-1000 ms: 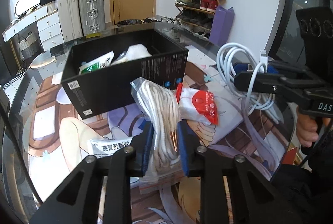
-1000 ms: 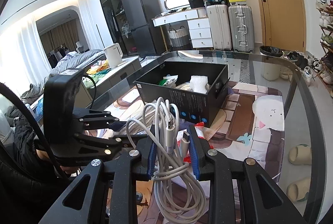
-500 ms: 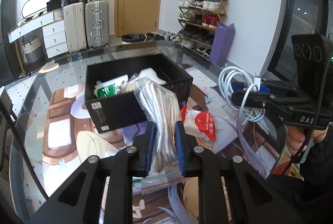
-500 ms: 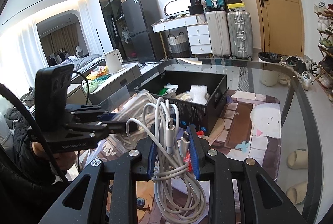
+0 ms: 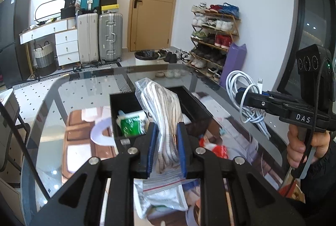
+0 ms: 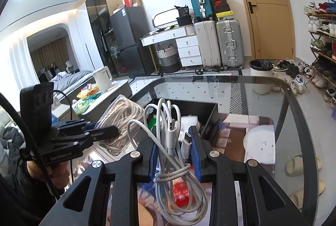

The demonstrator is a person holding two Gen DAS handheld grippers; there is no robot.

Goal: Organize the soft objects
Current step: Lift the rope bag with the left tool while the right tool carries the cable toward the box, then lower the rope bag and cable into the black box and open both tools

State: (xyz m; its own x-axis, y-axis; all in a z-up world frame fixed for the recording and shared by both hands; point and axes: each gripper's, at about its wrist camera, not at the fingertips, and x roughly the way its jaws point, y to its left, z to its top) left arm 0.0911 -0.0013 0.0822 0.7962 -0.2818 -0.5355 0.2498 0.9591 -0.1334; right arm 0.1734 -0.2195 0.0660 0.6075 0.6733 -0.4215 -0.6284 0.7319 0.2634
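My left gripper [image 5: 167,131] is shut on a clear zip bag of coiled beige rope [image 5: 163,108], held up in front of the open black box [image 5: 126,98]. The same bag of rope [image 6: 119,112] and left gripper [image 6: 109,131] appear at the left of the right wrist view. My right gripper [image 6: 174,142] is shut on a bundle of white charging cables [image 6: 170,137] above the table, just short of the black box [image 6: 212,112]. That cable bundle [image 5: 243,89] hangs from the right gripper [image 5: 241,96] at the right of the left wrist view.
The box holds a green-and-white packet [image 5: 130,123] and a white soft item [image 6: 189,121]. A red-and-white packet [image 5: 214,148] and a printed white packet [image 5: 159,200] lie on the glass table [image 6: 273,87]. Suitcases, a drawer unit and a shoe rack stand beyond.
Both grippers rose with their loads. The bag of rope lifted off the table and now hangs over the box's near wall; the cable bundle moved up and closer to the box.
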